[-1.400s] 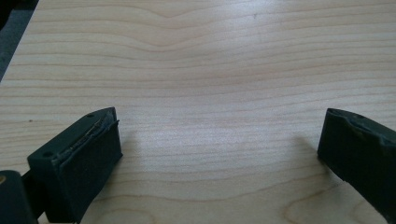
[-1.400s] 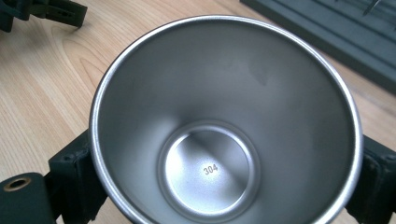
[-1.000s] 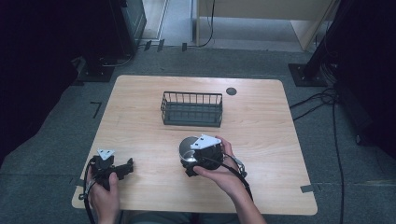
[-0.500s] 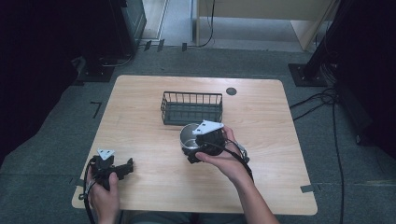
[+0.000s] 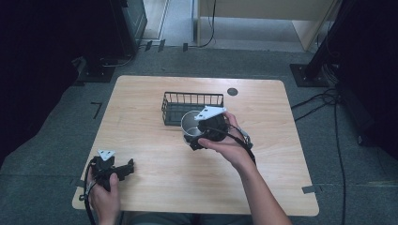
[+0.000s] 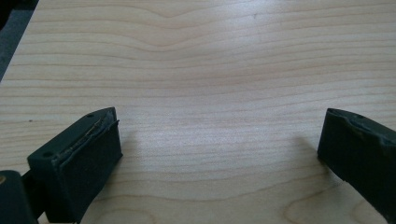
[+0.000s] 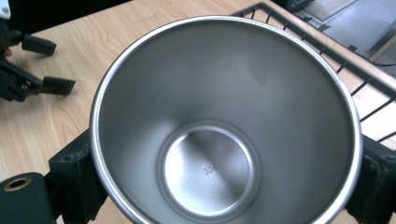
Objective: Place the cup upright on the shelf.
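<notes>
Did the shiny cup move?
Yes. The right gripper has carried the steel cup away from the person, up to the wire basket.

Cup (image 5: 190, 123) just before basket (image 5: 174, 101)

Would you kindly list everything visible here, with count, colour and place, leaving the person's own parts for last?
Shiny stainless steel cup: one, silver, empty, gripped on its outer wall, held at the near edge of the basket.
Black wire basket: one, black, rectangular, on the table's far middle.
Light wooden table: one, pale wood grain, centre of the high view.
Dark round grommet: one, dark, on the table near its far edge, right of the basket.
Cables: several, black, on the grey floor right of the table.
Left gripper: one, black, jaws wide apart, low over the near left of the table.
Right gripper: one, black with grey plate, closed on the cup.
</notes>
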The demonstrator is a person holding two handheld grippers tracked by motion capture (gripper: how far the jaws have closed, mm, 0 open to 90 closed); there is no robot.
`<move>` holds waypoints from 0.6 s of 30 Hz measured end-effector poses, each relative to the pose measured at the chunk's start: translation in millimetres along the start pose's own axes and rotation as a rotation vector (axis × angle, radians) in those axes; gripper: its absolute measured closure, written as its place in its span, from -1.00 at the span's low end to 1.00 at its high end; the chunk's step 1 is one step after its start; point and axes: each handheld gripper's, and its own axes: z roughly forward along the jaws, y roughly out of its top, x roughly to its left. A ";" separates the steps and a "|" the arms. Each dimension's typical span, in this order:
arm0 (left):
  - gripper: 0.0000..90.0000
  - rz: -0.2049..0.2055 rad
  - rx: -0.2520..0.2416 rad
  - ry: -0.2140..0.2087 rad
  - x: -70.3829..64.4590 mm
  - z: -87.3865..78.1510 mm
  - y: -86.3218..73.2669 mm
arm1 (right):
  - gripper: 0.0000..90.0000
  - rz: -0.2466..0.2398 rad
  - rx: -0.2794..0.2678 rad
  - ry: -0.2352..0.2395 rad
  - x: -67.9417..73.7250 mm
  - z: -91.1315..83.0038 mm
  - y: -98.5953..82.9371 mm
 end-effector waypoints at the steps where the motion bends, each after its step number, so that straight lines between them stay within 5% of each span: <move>1: -1.00 0.000 -0.001 0.000 0.0 0.1 0.0 | -0.85 0.001 0.000 -0.001 -2.4 0.2 3.2; 18: -1.00 0.001 0.000 -0.001 0.1 0.2 0.2 | -0.85 0.019 -0.010 -0.029 -35.3 14.2 31.0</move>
